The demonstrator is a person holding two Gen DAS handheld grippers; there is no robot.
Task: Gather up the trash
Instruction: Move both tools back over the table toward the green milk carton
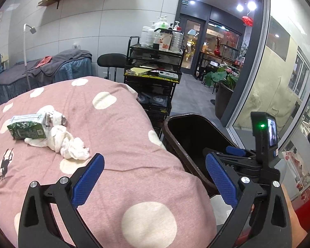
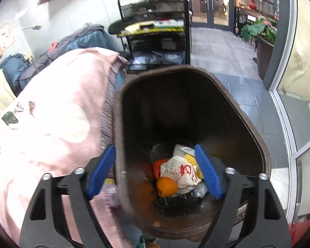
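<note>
A green drink carton [image 1: 28,126] and crumpled white tissues [image 1: 62,142] lie on the pink polka-dot bed cover [image 1: 124,124], up and to the left of my left gripper [image 1: 155,177], which is open and empty above the bed's edge. A dark brown bin [image 1: 188,132] stands right of the bed. My right gripper [image 2: 157,171] is open and empty over the bin [image 2: 196,103], straddling its left wall. Inside the bin lie an orange [image 2: 167,186], a crumpled white wrapper with red print [image 2: 181,171] and other trash. The right gripper also shows in the left wrist view [image 1: 237,155].
A black wire cart [image 1: 153,70] with bottles stands behind the bin. A black stool [image 1: 111,61] and a second bed with grey and blue covers [image 1: 41,70] are further back. A glass partition [image 1: 279,72] and a potted plant [image 1: 223,82] are to the right.
</note>
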